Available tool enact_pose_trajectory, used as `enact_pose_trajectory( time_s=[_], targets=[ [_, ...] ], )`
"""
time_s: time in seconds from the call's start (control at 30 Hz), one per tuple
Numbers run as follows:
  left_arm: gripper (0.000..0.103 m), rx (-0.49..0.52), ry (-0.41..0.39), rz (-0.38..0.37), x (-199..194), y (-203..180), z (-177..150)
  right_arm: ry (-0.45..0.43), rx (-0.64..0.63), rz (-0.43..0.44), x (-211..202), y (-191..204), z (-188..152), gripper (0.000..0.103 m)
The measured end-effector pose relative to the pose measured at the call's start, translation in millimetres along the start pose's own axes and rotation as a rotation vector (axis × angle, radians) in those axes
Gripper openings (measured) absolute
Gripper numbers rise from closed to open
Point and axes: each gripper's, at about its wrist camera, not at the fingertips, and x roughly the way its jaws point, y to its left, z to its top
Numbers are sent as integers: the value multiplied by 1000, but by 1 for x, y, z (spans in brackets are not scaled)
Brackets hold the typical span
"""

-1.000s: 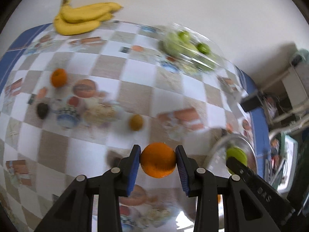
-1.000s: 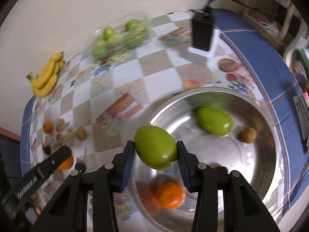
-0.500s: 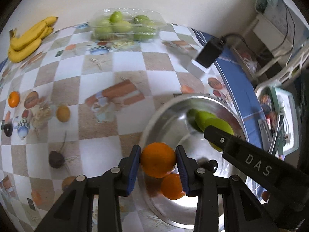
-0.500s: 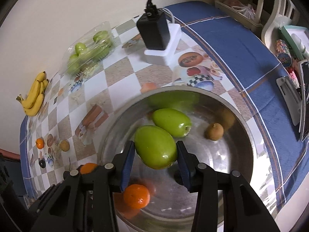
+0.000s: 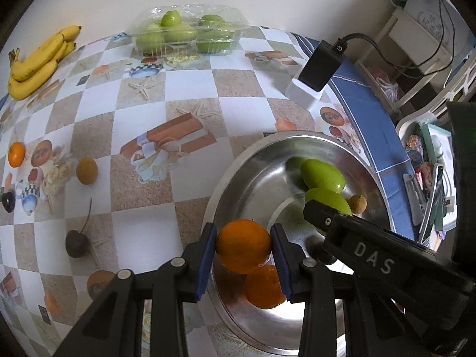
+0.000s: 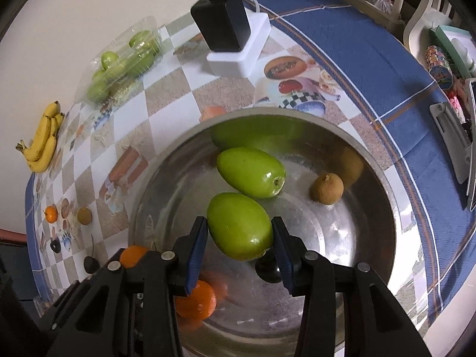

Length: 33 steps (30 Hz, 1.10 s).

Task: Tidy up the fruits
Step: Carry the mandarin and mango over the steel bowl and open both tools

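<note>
A steel bowl [image 5: 253,160] [image 6: 383,238] stands on the checked tablecloth. My left gripper [image 5: 243,250] is shut on an orange [image 5: 243,245] above the bowl's near-left rim. Under it another orange [image 5: 264,287] [image 6: 196,299] lies in the bowl. My right gripper [image 6: 239,235] is shut on a green fruit [image 6: 238,226] over the bowl's middle. A second green fruit [image 6: 250,171] [image 5: 322,175] and a small brown fruit [image 6: 326,188] [image 5: 357,203] rest inside the bowl. In the left wrist view the right gripper's black arm [image 5: 372,255] crosses the bowl.
On the cloth lie a bunch of bananas [image 5: 35,62], a clear box of green fruits [image 5: 187,32], a small orange [image 5: 16,154], a yellow-brown fruit [image 5: 87,170] and a dark cherry [image 5: 76,242]. A black adapter on a white block [image 5: 315,71] stands beyond the bowl.
Both grippers have moved over the bowl with their fruits still held. The left one swung right from above the cloth to the bowl's rim, and the right one came in over the bowl's middle.
</note>
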Motion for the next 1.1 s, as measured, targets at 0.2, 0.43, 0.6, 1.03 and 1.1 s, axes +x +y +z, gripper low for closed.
enact_pose_trajectory(
  time_s=[0.2, 0.43, 0.6, 1.03, 1.1],
  targets=[
    [40, 2, 28, -9, 7, -2, -1, 18, 7, -10, 4, -4, 1, 46],
    [40, 8, 43, -6, 12, -3, -1, 35, 18, -6, 10, -7, 2, 46],
    [41, 9, 54, -6, 15, -4, -2, 31, 20, -5, 11, -5, 2, 46],
    [50, -2, 46, -34, 9, -4, -1, 20, 0, -11, 6, 1, 4, 46],
    [50, -3, 40, -42, 6, -4, 0, 10, -10, -10, 2, 1, 5, 46]
  ],
)
